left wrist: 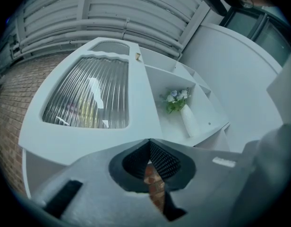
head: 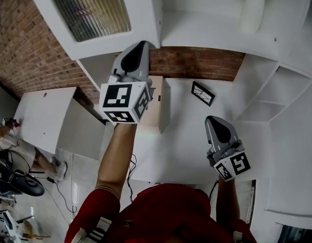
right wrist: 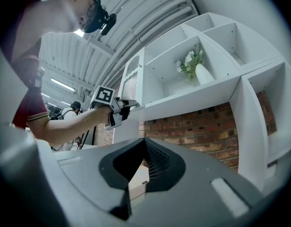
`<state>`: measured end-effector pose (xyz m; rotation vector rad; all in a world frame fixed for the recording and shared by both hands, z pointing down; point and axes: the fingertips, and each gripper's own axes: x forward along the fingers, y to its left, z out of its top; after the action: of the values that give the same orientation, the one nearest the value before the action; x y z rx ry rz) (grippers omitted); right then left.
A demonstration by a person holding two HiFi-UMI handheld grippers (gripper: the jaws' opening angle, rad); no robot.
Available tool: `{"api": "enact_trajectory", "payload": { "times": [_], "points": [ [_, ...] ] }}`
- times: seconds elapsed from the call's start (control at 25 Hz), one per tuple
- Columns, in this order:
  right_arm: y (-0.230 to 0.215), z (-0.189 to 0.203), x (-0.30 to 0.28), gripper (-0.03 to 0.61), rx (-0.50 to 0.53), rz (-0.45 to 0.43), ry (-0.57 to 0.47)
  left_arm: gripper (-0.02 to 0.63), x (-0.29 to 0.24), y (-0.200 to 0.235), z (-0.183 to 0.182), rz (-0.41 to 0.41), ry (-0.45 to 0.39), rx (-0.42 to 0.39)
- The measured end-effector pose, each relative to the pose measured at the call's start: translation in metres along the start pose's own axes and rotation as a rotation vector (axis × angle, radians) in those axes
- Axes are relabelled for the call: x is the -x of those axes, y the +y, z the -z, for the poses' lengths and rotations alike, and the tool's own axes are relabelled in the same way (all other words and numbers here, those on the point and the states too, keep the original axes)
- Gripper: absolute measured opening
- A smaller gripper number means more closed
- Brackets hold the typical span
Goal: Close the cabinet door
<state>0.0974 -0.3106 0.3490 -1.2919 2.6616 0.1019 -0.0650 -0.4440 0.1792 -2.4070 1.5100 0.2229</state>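
Observation:
The white cabinet door (head: 146, 14) with a ribbed glass pane (left wrist: 89, 93) stands swung out from the shelf unit (head: 211, 27); in the right gripper view the door (right wrist: 131, 86) shows edge-on. My left gripper (head: 141, 45) is raised to the door's lower edge, shut with nothing between its fingers (left wrist: 149, 142). From the right gripper view, the left gripper (right wrist: 129, 103) has its tip at the door's bottom corner; whether it touches I cannot tell. My right gripper (head: 217, 119) hangs lower at the right, away from the door, shut and empty (right wrist: 145, 140).
A white vase with flowers (left wrist: 189, 119) stands in the open shelf compartment beside the door. Below are a brick wall (head: 196, 62), a cardboard box (head: 158, 105) and a dark picture frame (head: 202, 93) on a white table. A bystander (head: 24, 153) is at the lower left.

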Motion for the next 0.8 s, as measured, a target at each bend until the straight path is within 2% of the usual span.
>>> {"api": "enact_trajectory", "payload": {
  "times": [0.8],
  "points": [
    [0.0021, -0.0016, 0.0035, 0.014, -0.001, 0.012, -0.006, -0.003, 0.0024, -0.0002, -0.0002, 0.033, 0.003, 0.037]
  ]
}}
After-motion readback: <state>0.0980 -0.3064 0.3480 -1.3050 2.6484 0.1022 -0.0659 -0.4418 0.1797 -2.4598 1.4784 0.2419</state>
